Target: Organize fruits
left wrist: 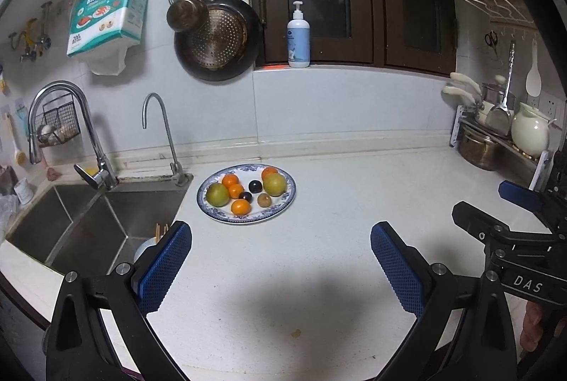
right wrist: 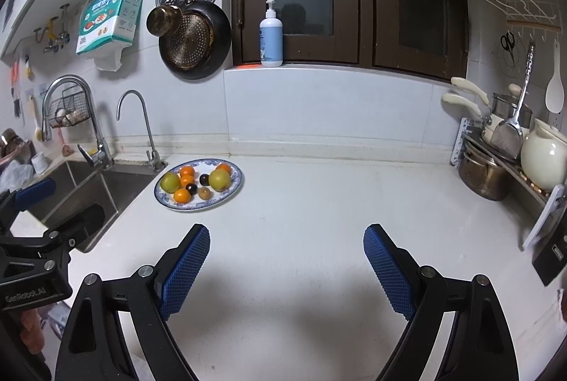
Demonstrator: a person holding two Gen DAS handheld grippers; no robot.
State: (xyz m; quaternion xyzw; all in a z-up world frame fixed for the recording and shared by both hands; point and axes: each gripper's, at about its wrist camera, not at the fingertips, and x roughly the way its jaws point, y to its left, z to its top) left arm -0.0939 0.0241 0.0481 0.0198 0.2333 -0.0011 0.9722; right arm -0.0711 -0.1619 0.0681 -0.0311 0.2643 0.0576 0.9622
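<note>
Left claw [left wrist: 280, 264] released, empty | right claw [right wrist: 287, 260] released, empty | fruits [left wrist: 246, 191] on plate [left wrist: 288, 195], worktop [left wrist: 336, 189] at 11 o'clock beside sink [left wrist: 117, 211] | risk: nudged round fruit likely rolls into sink.

Both views toward shared plate [left wrist: 212, 209]

blue-rimmed plate [left wrist: 287, 200] beside sink, holding fruits [left wrist: 241, 206] – orange, green, dark
</note>
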